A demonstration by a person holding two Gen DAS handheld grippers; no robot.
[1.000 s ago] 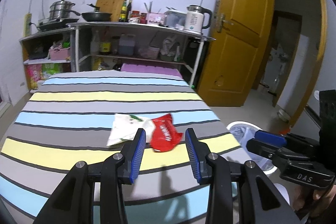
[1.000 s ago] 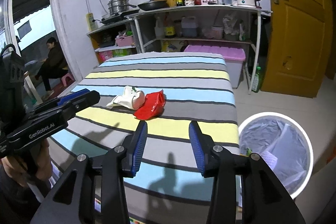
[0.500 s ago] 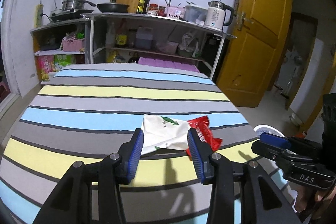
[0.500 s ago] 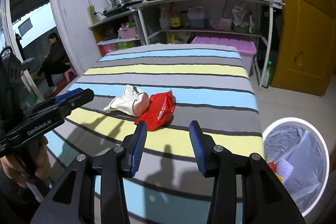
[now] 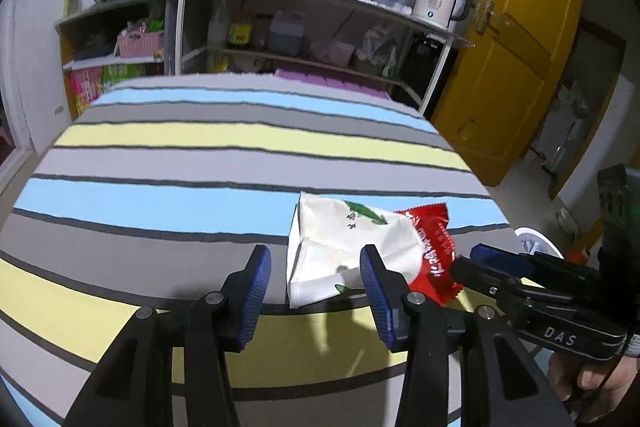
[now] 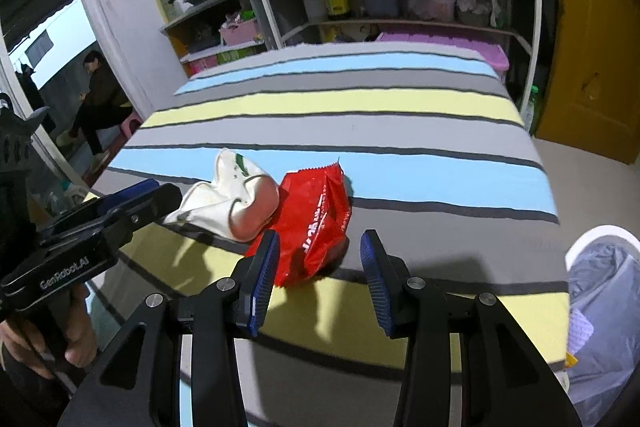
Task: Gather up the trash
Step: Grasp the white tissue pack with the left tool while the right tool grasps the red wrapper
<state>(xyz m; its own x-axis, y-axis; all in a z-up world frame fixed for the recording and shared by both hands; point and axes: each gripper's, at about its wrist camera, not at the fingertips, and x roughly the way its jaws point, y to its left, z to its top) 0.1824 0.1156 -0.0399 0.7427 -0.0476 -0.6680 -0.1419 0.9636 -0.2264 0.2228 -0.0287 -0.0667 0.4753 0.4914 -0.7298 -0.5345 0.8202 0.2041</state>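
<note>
Two wrappers lie touching on the striped bedcover (image 6: 400, 131), white packet (image 5: 340, 247) beside red packet (image 6: 316, 223); left gripper (image 5: 316, 291), jaws just widening, hangs over the white one, right gripper (image 6: 318, 267) gapes empty before the red, bin (image 6: 600, 267) alongside.

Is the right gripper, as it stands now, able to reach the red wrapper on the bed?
Probably yes. The right gripper is open and points at the red wrapper, with nothing between them. The white bag leans on the wrapper's far left side only, and the left gripper faces that bag.
</note>
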